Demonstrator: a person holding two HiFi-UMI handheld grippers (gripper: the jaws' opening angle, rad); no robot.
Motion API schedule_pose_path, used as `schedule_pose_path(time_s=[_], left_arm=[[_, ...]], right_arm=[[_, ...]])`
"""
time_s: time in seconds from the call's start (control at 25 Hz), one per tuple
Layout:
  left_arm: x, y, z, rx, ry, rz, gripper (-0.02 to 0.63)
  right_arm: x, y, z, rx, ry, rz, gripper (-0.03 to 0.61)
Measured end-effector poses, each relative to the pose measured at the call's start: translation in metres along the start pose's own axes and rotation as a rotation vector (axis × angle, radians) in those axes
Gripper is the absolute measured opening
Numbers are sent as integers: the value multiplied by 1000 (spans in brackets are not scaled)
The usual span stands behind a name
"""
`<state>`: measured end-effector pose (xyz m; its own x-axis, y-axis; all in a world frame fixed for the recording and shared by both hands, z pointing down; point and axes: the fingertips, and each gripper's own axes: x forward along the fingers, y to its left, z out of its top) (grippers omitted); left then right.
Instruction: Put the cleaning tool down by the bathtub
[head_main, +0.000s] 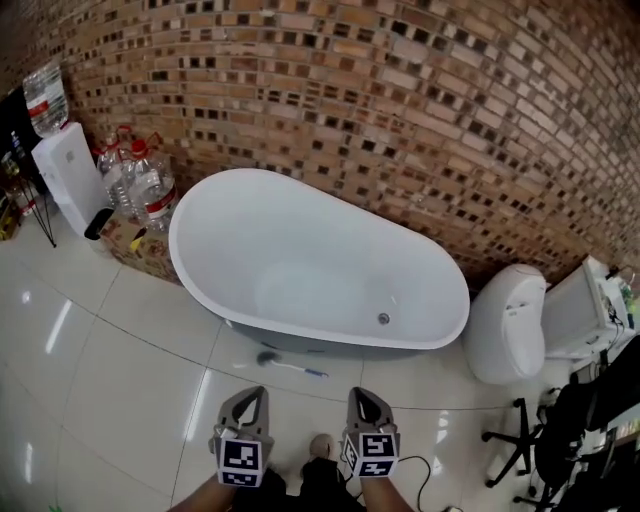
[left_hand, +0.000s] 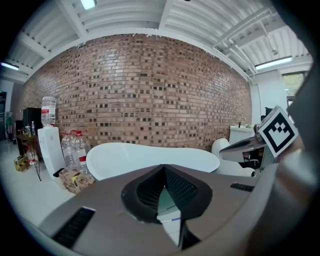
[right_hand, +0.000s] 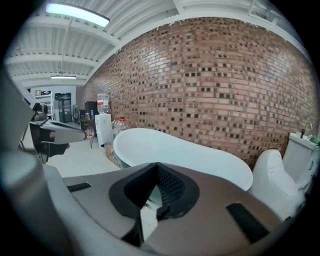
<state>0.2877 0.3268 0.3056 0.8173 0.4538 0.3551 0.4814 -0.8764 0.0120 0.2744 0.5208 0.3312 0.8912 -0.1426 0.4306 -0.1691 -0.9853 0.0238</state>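
The cleaning tool (head_main: 292, 366) lies on the floor (head_main: 120, 380) just beside the bathtub's (head_main: 181, 258) near side — the task looks done — with left gripper (head_main: 253, 394) and right gripper (head_main: 361, 395) both clenched, empty.

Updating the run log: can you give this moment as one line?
stage: tool down | brush: on floor beside tub | left claw: shut, empty | right claw: shut, empty

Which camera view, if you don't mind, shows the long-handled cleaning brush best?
The head view: the white-handled, dark-headed brush lies whole on the tiles beside the white bathtub. Both gripper views' own jaws cover that floor; it can't be made out there.
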Motion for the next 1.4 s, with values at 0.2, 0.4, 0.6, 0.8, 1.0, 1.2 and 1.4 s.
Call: schedule_pose_path(time_s=[0.2,0.4,0.6,0.8,1.0,1.2,1.4], left_arm=[[-29,-25,54,12,-39,8,5],[-53,-69,103,-20,-104,32,5],[-72,-118,122,-6,-129,10,5],[-79,-150,132,0,-156,-13,5],[-76,-183,135,-6,-188,-41,5],[-70,-193,132,27,-186,-53,5],[-67,-200,133,7,-192,-53,5]], right_arm=[[-64,-24,45,10,-74,-1,21],[-119,-56,86,-7,-156,11,21],[-170,-83,100,55,-221,-16,21],[-199,-109,112,55,-281,-41,21],[-212,-124,107,58,-303,-49,21],[-214,-135,106,62,-289,-36,18],[-215,-142,97,105,-264,-30,18]])
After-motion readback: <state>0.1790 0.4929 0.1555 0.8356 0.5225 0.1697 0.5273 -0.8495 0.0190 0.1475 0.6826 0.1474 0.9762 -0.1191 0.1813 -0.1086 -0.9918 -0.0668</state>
